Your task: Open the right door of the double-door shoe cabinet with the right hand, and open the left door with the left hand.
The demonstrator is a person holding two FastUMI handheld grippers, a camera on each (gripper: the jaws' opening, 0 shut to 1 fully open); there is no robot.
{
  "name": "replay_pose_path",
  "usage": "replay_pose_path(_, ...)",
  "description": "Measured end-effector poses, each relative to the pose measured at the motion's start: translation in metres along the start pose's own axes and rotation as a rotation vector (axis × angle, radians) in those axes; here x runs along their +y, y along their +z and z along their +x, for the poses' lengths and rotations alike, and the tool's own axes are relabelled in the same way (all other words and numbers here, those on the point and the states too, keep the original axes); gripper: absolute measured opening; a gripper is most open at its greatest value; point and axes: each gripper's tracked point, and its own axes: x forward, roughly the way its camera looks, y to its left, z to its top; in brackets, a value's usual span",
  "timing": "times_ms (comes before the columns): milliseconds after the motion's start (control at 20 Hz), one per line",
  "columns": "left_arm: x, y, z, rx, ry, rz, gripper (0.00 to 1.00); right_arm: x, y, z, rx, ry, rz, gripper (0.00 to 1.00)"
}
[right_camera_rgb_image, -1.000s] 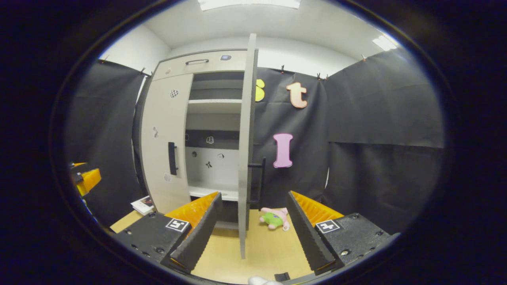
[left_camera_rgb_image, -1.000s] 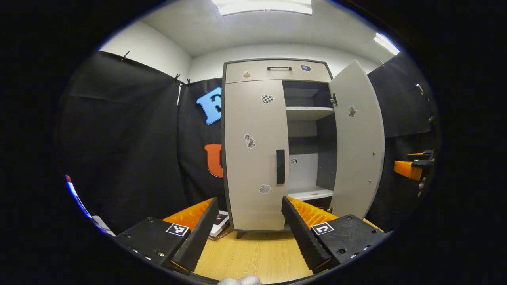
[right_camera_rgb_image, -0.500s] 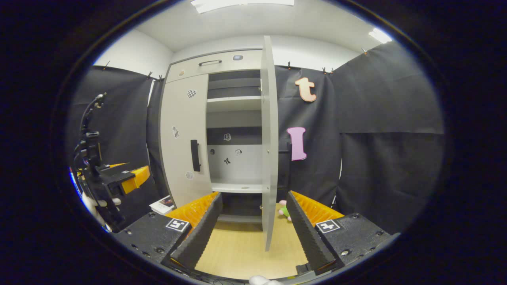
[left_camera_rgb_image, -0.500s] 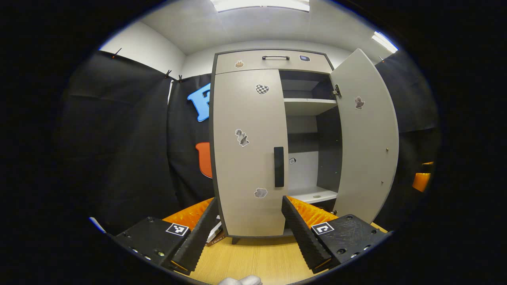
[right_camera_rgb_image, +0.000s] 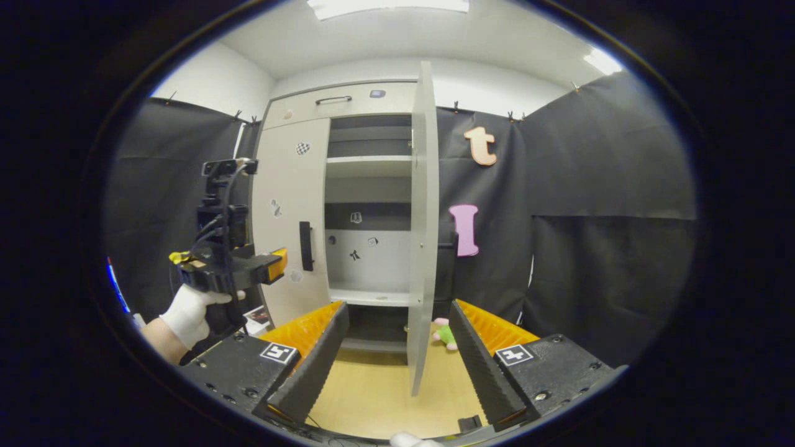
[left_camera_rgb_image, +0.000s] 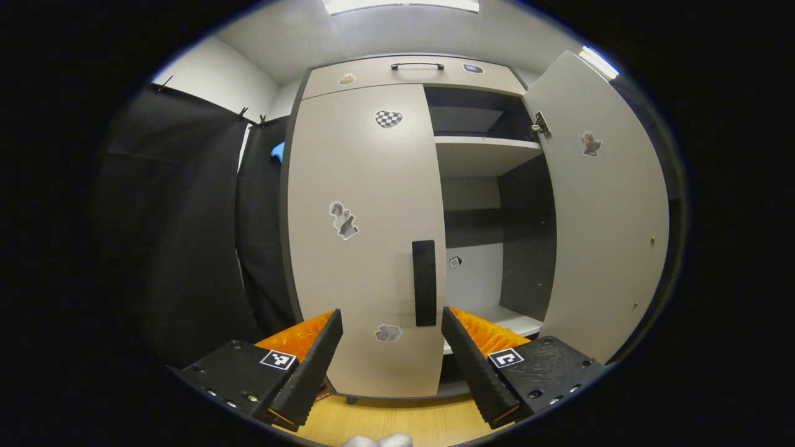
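The grey shoe cabinet (left_camera_rgb_image: 372, 71) stands close in the left gripper view. Its left door (left_camera_rgb_image: 360, 236) is closed, with a black vertical handle (left_camera_rgb_image: 424, 282) near the inner edge. My left gripper (left_camera_rgb_image: 391, 354) is open just short of the handle, which stands above the gap between the fingers. The right door (left_camera_rgb_image: 605, 205) is swung wide, showing shelves (left_camera_rgb_image: 484, 149). In the right gripper view my right gripper (right_camera_rgb_image: 397, 354) is open and back from the cabinet, the right door (right_camera_rgb_image: 422, 230) edge-on between its fingers. There the left gripper (right_camera_rgb_image: 273, 264), held by a gloved hand (right_camera_rgb_image: 189, 310), reaches toward the left door's handle (right_camera_rgb_image: 305, 245).
Black cloth walls close the booth on both sides. The cabinet stands on a wooden floor (right_camera_rgb_image: 372, 397). A small pink and green plush toy (right_camera_rgb_image: 444, 335) lies on the floor behind the open right door. Books (right_camera_rgb_image: 256, 318) lie by the cabinet's left foot.
My left gripper has moved forward toward the left door, whose handle now looms near its fingers. The right gripper has stayed back, and the right door stays open.
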Motion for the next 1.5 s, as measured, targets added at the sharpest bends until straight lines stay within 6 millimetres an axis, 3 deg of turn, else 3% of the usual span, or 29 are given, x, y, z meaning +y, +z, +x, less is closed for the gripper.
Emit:
replay_pose_path(200,-0.018,0.004,0.037,-0.006,-0.023,0.0,0.96,-0.011,0.001,0.007,0.007,-0.029,-0.001,1.0)
replay_pose_path(450,-0.027,0.003,0.075,-0.004,-0.029,0.005,0.96,-0.026,0.0,0.019,0.022,-0.061,0.002,1.0)
replay_pose_path(800,-0.028,-0.01,0.106,0.035,-0.029,-0.015,0.96,-0.028,-0.001,0.029,0.046,-0.064,-0.011,1.0)
replay_pose_path(900,-0.027,-0.012,0.11,0.043,-0.029,-0.017,0.9,-0.028,0.001,0.032,0.044,-0.061,-0.013,1.0)
replay_pose_path(950,-0.028,-0.015,0.113,0.052,-0.032,-0.02,0.8,-0.028,0.002,0.032,0.041,-0.063,-0.014,1.0)
replay_pose_path(1050,-0.032,-0.024,0.118,0.082,-0.051,-0.038,0.71,-0.029,0.002,0.033,0.038,-0.062,-0.015,1.0)
replay_pose_path(1150,-0.035,-0.031,0.121,0.111,-0.069,-0.046,0.71,-0.031,0.005,0.035,0.034,-0.062,-0.015,1.0)
replay_pose_path(1300,-0.038,-0.025,0.121,0.083,-0.073,-0.056,0.66,-0.035,0.004,0.035,0.032,-0.069,-0.013,1.0)
replay_pose_path(1450,-0.039,-0.026,0.122,0.089,-0.064,-0.047,0.33,-0.035,0.003,0.035,0.041,-0.066,-0.009,1.0)
replay_pose_path(1500,-0.039,-0.026,0.121,0.091,-0.063,-0.043,0.33,-0.035,0.002,0.034,0.042,-0.065,-0.01,1.0)
